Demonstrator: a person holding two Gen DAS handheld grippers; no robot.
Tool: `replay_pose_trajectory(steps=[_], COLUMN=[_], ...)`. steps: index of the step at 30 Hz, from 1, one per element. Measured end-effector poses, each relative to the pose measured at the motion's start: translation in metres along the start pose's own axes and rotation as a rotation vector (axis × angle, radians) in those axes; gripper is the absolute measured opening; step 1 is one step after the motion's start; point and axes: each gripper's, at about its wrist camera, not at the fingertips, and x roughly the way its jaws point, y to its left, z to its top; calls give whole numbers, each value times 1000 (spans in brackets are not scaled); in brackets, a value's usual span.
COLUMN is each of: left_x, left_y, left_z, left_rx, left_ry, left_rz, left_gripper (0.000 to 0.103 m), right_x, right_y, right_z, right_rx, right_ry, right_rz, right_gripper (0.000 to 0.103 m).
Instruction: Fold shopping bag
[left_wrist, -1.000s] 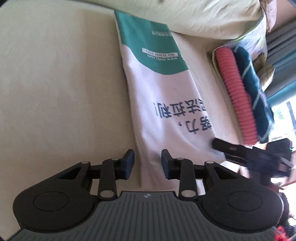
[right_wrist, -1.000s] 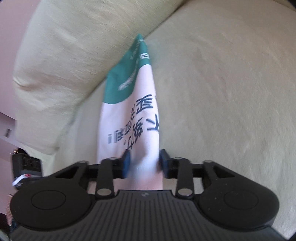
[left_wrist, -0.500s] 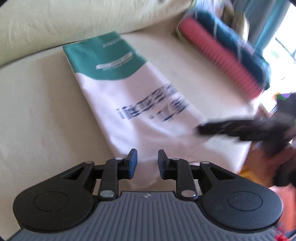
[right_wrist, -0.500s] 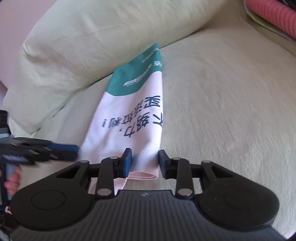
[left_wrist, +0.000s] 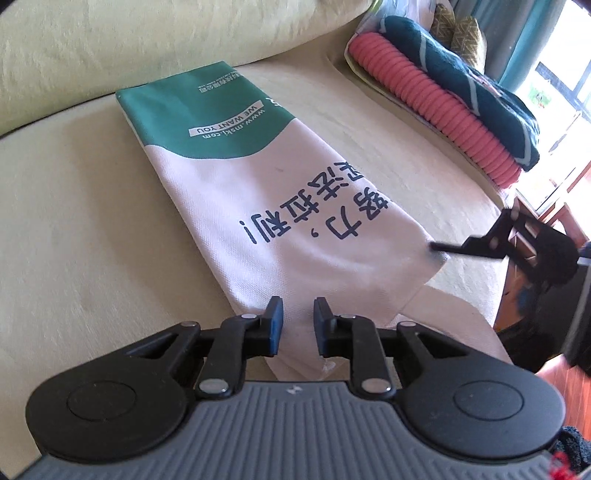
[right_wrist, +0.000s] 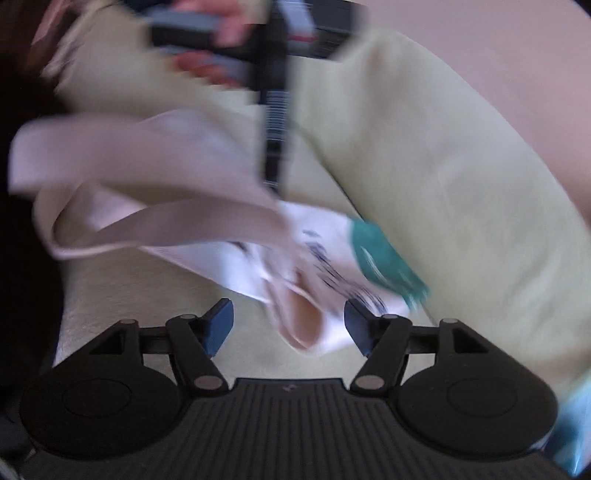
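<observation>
Bag (left_wrist: 280, 206) is lying long and narrow on the sofa (left_wrist: 74, 229), its near end between the left gripper (left_wrist: 298, 326), whose jaws are closing without clearly pinching it yet. Right gripper (right_wrist: 288, 328) is opening, having let its corner go and rolled over; handles (right_wrist: 155, 206) are flopping loose, so another fold is pending.

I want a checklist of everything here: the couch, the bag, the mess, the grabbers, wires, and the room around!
Surface: pale yellow-green sofa seat, back cushion behind.
Job's things: white fabric shopping bag with green band and black lettering lying flat, folded narrow.
Clutter: coral ribbed roll and dark teal patterned cloth at the seat's far end.
Grippers: left gripper closing over the bag's near end; right gripper opening, bag corner loose between its fingers.
Cables: nothing seen.
Surroundings: bright window, teal curtain.
</observation>
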Motion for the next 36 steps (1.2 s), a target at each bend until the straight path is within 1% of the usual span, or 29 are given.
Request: replay_pose_trajectory(steps=[1, 2, 3, 4, 5, 6, 8, 9, 10, 11, 12, 14, 16, 17, 18, 19, 20, 22, 25, 26, 27, 28, 29, 30, 32, 33, 34, 35, 36], left_x=[-1, -1, -2, -2, -3, -3, -3, -2, -1, 0, 0, 0, 1, 1, 2, 2, 2, 2, 3, 3, 3, 3, 4, 4, 3, 1, -1, -3, -8], left_y=[1, 3, 4, 6, 7, 9, 10, 10, 9, 9, 10, 13, 22, 24, 24, 24, 23, 20, 19, 20, 21, 23, 25, 26, 28, 29, 31, 31, 32], left_z=[-1, -1, -2, -2, -3, -3, -2, -1, 0, 1, 0, 0, -1, -1, -1, 0, 0, 1, 2, 2, 2, 2, 2, 2, 0, -2, -4, -5, -7], left_rx=[-5, -9, -14, -19, -23, -28, -34, -34, -34, -33, -38, -49, -96, -105, -106, -103, -96, -80, -60, -64, -68, -81, -93, -103, -116, -123, -129, -134, -144], left_ry=[-3, -7, -8, -8, -9, -9, -10, -9, -8, -7, -9, -14, -20, -20, -19, -18, -17, -14, -10, -11, -14, -17, -21, -25, -40, -52, -65, -73, -81], left_rz=[-4, -9, -13, -19, -24, -29, -35, -34, -33, -32, -36, -49, -78, -79, -75, -72, -68, -58, -59, -64, -71, -81, -87, -92, -101, -104, -106, -107, -105], left_gripper=[27, 27, 26, 26, 26, 26, 26, 26, 26, 26, 26, 26, 23, 19, 19, 19, 19, 19, 19, 19, 19, 19, 19, 19, 19, 19, 19, 19, 19], right_x=[6, 8, 10, 11, 10, 7, 7, 8, 9, 8, 8, 1, 4, 4, 7, 9, 10, 12, 9, 10, 17, 25, 31, 42, 75, 86, 95, 112, 121], right_y=[12, 15, 17, 13, 9, -8, -25, -27, -28, -19, -16, 3, 17, 18, 24, 30, 31, 19, -20, -28, -58, -81, -95, -116, -152, -159, -162, -165, -165], right_z=[1, 2, 3, 9, 13, 19, 23, 25, 27, 29, 29, 30, 27, 27, 27, 27, 28, 42, 64, 63, 60, 53, 48, 36, 0, -8, -12, -20, -24], right_rx=[-102, -137, -163, -159, -141, -69, -5, -16, -33, -125, -151, -283, -346, -354, -385, -419, -420, -348, -46, 39, 281, 472, 585, 778, 1225, 1338, 1390, 1485, 1548], right_ry=[-55, -72, -85, -93, -92, -98, -84, -78, -74, -89, -94, -127, -127, -128, -143, -160, -174, -176, -155, -144, -117, -103, -92, -81, 1, 45, 87, 164, 223], right_rz=[-47, -56, -60, 2, 31, 93, 165, 168, 166, 104, 85, -11, -22, -24, -27, -31, -30, -8, 153, 191, 289, 356, 402, 450, 551, 536, 549, 567, 546], right_gripper=[63, 58, 49, 41, 37, 36, 35, 34, 39, 51, 55, 66, 67, 69, 69, 63, 54, 35, 27, 27, 27, 28, 27, 27, 26, 26, 26, 26, 26])
